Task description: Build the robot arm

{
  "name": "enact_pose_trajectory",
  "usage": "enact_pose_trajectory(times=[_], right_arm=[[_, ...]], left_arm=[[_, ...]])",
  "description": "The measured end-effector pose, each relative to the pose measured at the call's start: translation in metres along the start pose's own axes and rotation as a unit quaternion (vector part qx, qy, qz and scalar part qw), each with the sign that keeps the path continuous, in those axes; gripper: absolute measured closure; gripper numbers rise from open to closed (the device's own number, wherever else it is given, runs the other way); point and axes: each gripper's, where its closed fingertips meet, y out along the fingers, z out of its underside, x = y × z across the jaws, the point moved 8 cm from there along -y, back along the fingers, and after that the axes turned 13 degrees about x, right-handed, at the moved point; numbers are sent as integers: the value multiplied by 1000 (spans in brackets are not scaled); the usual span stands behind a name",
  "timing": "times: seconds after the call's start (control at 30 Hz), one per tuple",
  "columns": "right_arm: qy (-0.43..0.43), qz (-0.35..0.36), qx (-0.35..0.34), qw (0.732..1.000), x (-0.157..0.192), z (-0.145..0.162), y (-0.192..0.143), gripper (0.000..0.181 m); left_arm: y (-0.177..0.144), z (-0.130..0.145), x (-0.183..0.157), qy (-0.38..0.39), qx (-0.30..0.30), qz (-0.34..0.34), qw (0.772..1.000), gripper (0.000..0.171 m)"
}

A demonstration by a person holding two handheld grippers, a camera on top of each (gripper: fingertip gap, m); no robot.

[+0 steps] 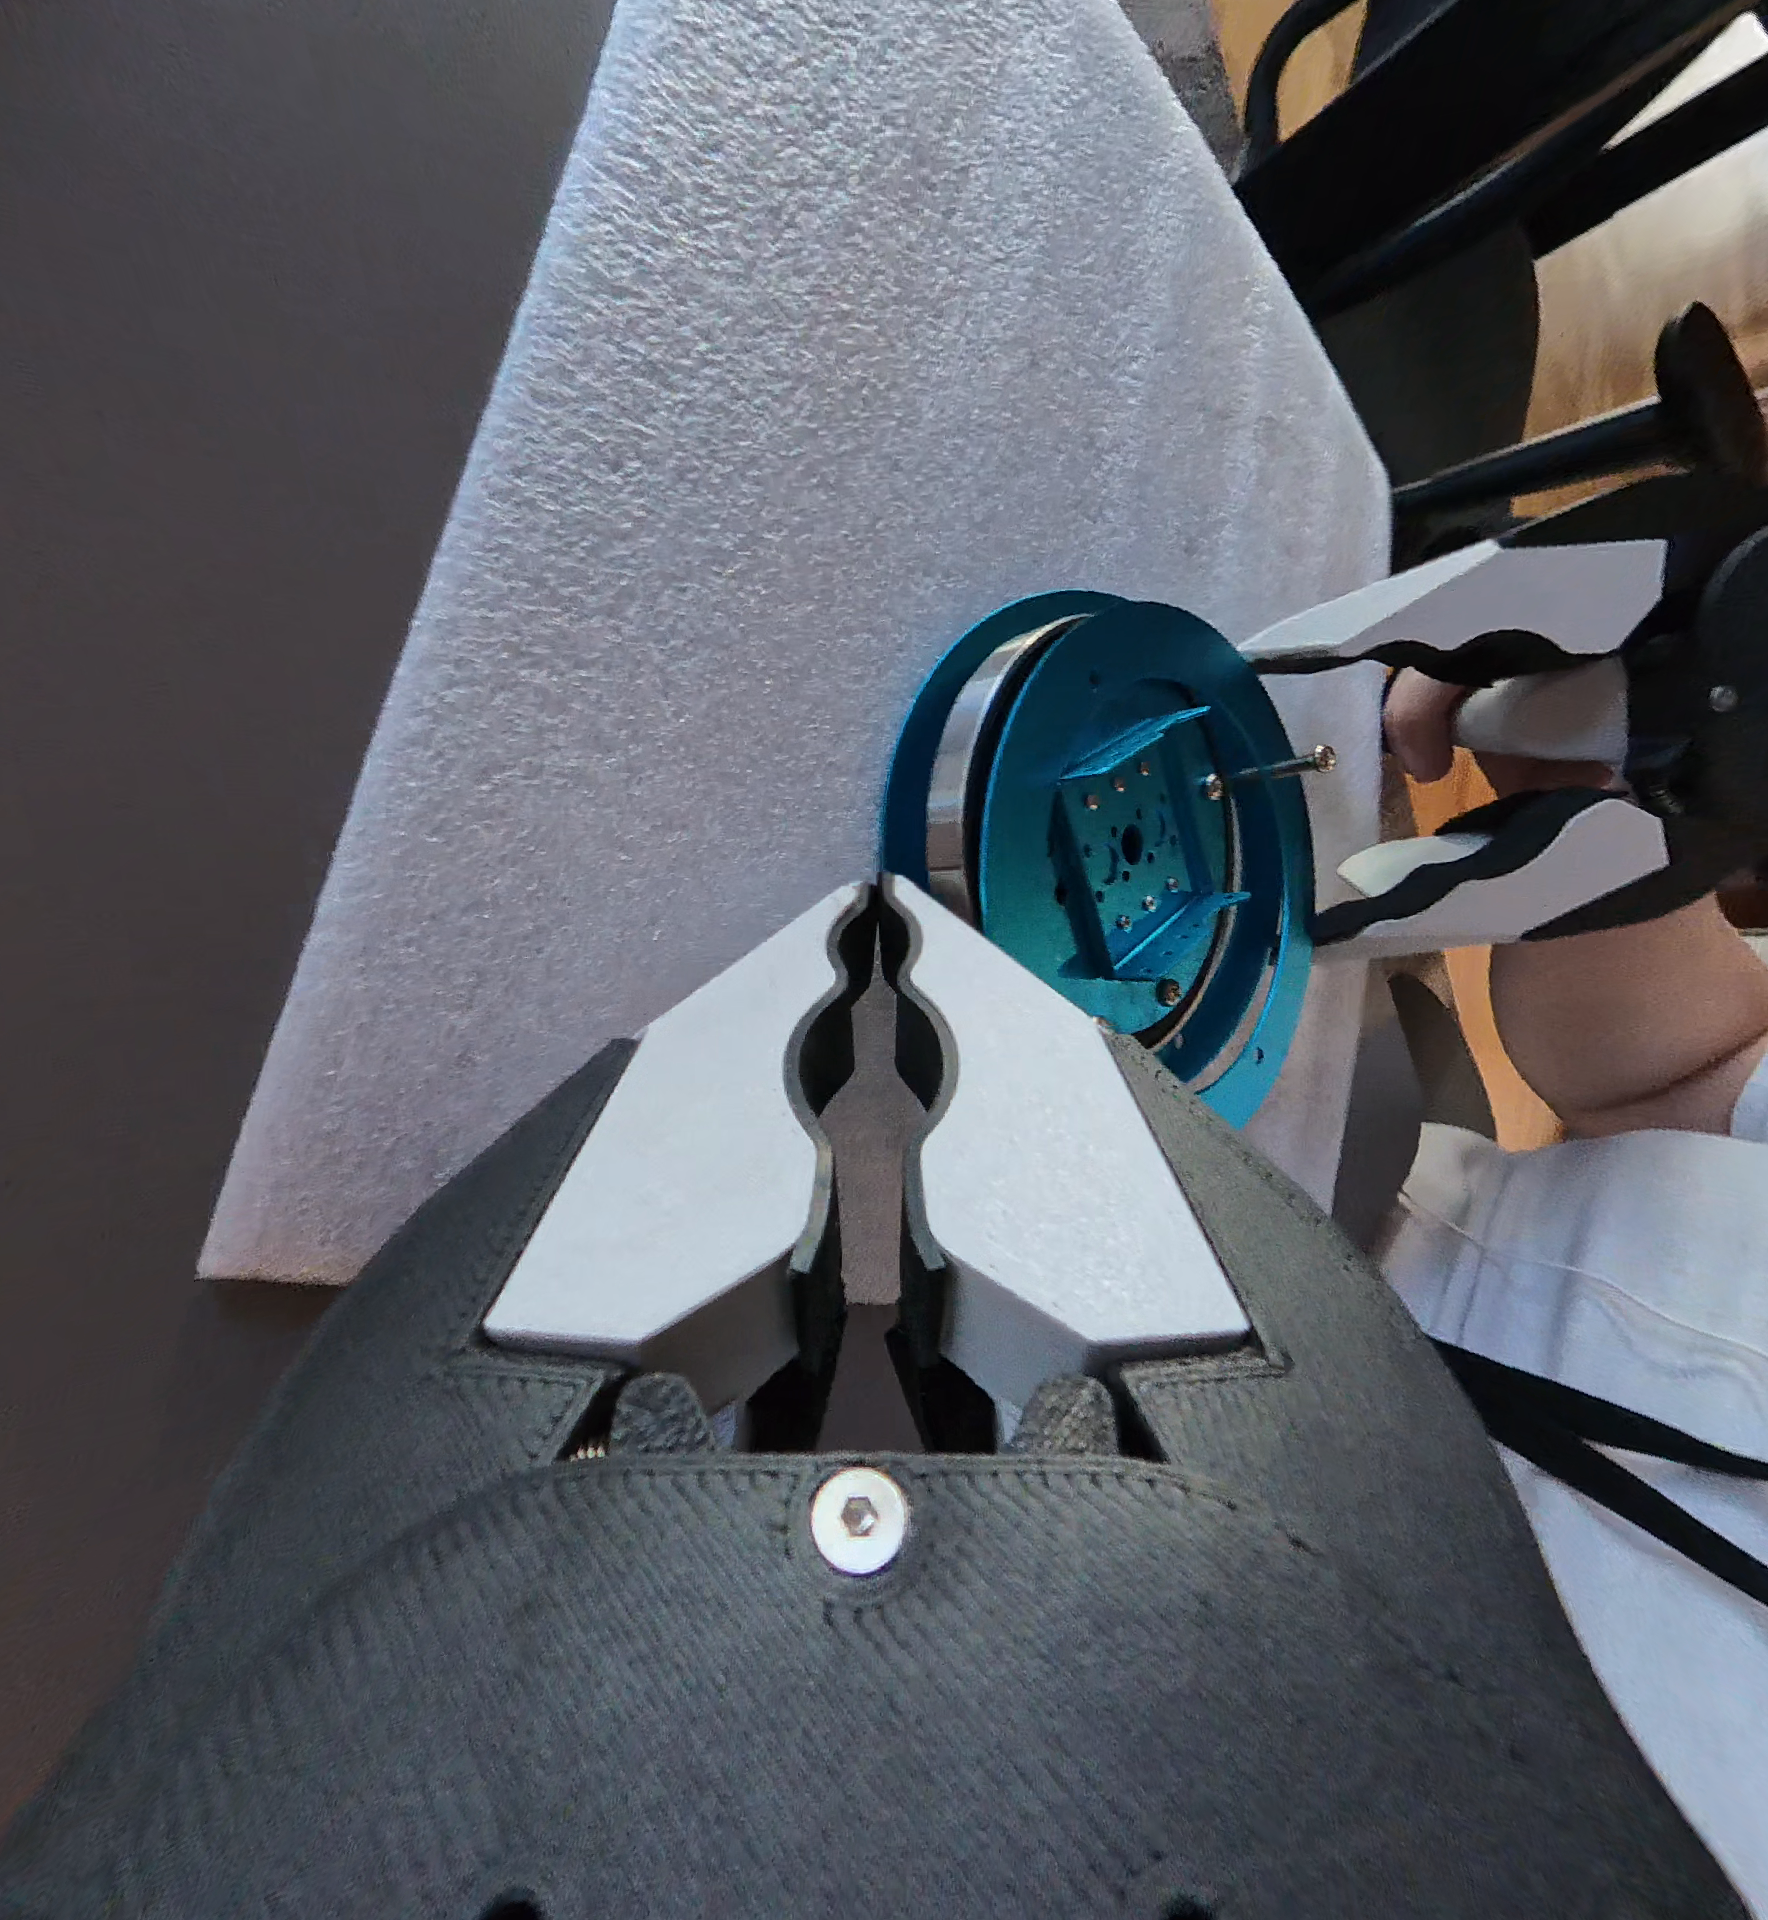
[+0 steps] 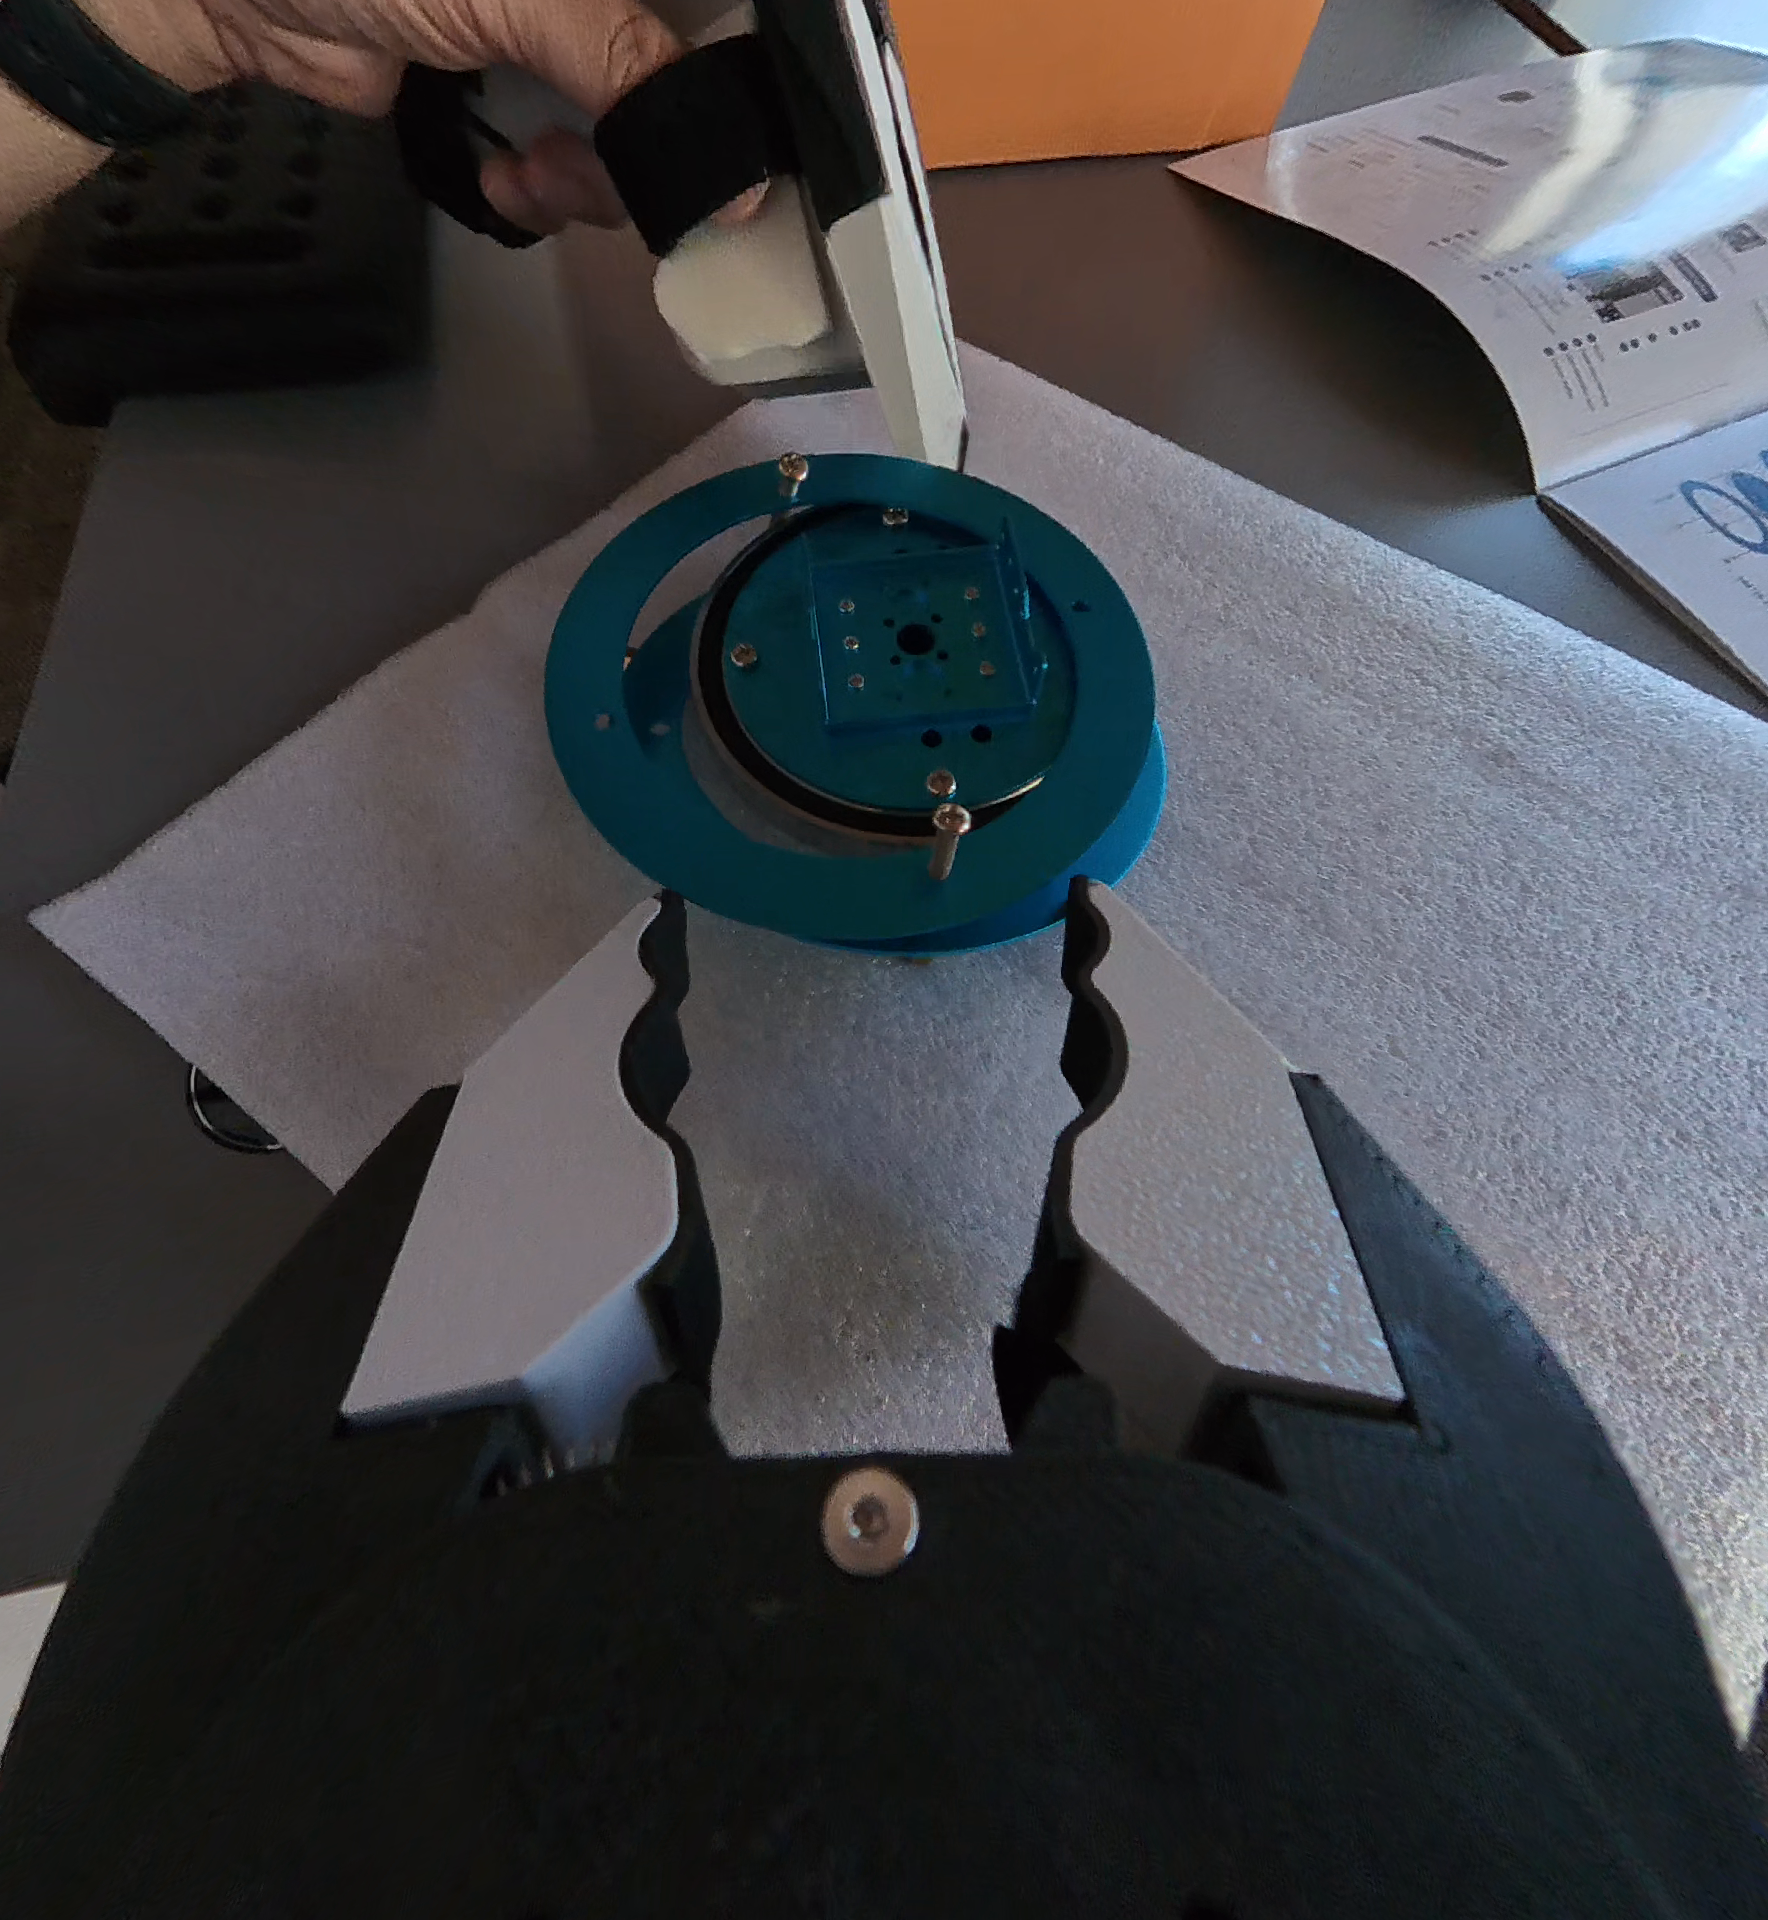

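Two grippers are working around one landmark: a round blue anodised metal turntable assembly (image 2: 849, 691), made of stacked blue rings with a silver bearing band and a small square blue bracket in the middle. It sits on a white textured foam sheet (image 2: 1379, 935) spread over the dark grey table (image 2: 236, 582).

So the left gripper (image 1: 878, 894) has its white fingers clenched together, nothing between them as far as I can see, and the tips sit right at the far rim of the turntable. From the right wrist view its tip seems to touch the top ring's edge, can't swear to it though.

On the near side of the turntable, the right gripper (image 2: 869, 914) has its fingers spread wide and released, with the tips just at the rim of the lower disc, holding nothing.

Couple of long silver screws stick up from the top ring, one (image 2: 947, 840) on the near edge and one (image 2: 792, 473) on the far edge.

Off to the right of the turntable, an open printed booklet (image 2: 1638, 312) lies on the table, partly past the foam. Far left of the turntable there's a black perforated block (image 2: 225, 249), blurry.
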Motion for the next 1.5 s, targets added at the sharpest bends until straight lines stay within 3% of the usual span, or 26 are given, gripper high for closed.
enact_pose_trajectory(times=[0.57, 0.7, 0.87, 1.1, 1.23, 1.5], right_arm=[[30, -17, -59, 998, -2, 6, 1, 112], [33, -18, -62, 997, -3, 6, 1, 111], [41, -17, -72, 996, -3, 7, 1, 111], [53, -16, -76, 996, -4, 7, 1, 111], [71, -12, -79, 994, -6, 7, 1, 114], [74, -53, -75, 993, -10, 3, -15, 112]], left_arm=[[-1, 7, -11, 58, -8, -3, 998, 171], [3, 9, -10, 55, 10, -17, 998, 171], [-2, 2, -11, 41, -35, 3, 999, 171], [-1, -7, -13, 36, -30, 6, 999, 171], [1, 0, 0, 12, -17, -41, 999, 171], [-2, 18, -7, -13, -37, -8, 999, 171]])
